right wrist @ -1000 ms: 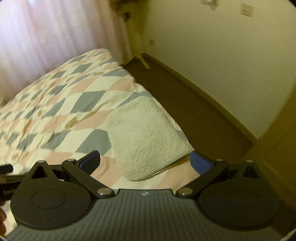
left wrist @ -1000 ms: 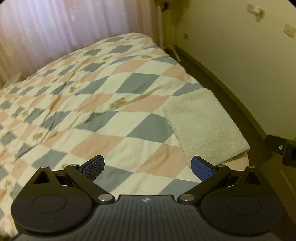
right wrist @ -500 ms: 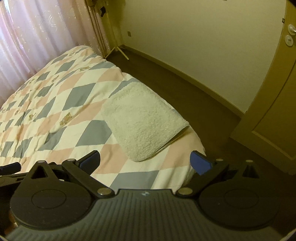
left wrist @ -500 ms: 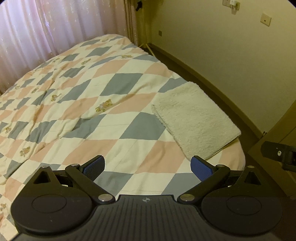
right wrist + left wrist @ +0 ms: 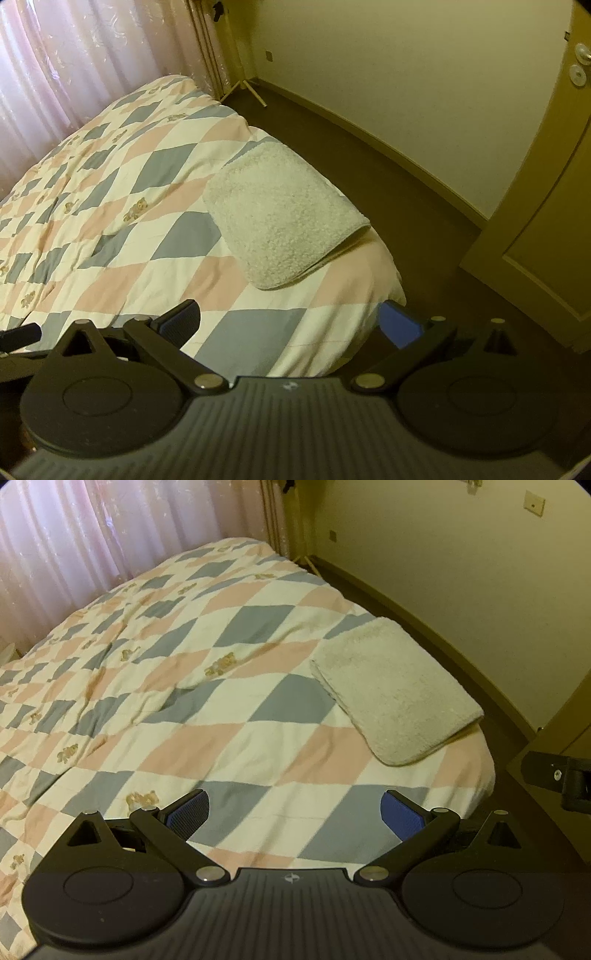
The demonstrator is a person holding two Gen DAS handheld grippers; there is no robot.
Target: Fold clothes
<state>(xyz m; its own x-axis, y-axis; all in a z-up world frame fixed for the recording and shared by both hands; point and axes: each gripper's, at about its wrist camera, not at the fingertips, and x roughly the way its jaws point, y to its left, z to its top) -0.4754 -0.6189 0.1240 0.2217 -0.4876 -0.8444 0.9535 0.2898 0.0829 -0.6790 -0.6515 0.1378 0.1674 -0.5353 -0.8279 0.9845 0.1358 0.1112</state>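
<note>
Left hand-held gripper (image 5: pixel 294 812): jaws spread wide, blue pads (image 5: pixel 188 810) well apart, nothing between them. It hangs above the near edge of the bed (image 5: pixel 177 709), clear of the cover.

Right hand-held gripper (image 5: pixel 290 325): likewise released, jaws wide, empty. Its right pad (image 5: pixel 400 325) sits past the bed's corner, over dark floor (image 5: pixel 424 229); its left pad is over the quilt.

Task item: a folded cream fleece garment (image 5: pixel 395 694), thick and nubbly, lying flat on the quilt (image 5: pixel 236 672) by the bed's right-hand edge. From the left hand-held gripper it lies ahead and to the right, well apart from the pads. From the right hand-held gripper the same fleece garment (image 5: pixel 284 218) is almost straight ahead, slightly left of centre, near but not touching. Its rounded folded end faces the grippers. Layers show along the side edge; how many I cannot tell.

Quilt: diamond pattern in grey, pink and cream, with small bear prints; some creases left of and ahead of the left hand-held gripper.

Surroundings: pink sheer curtains (image 5: pixel 110 535) beyond the far end of the bed, a plain yellowish wall (image 5: pixel 406 74) ahead-right, and a door (image 5: pixel 546 206) with a knob at far right in the right wrist view. A black part of the right tool (image 5: pixel 557 779) shows at the right edge of the left wrist view.
</note>
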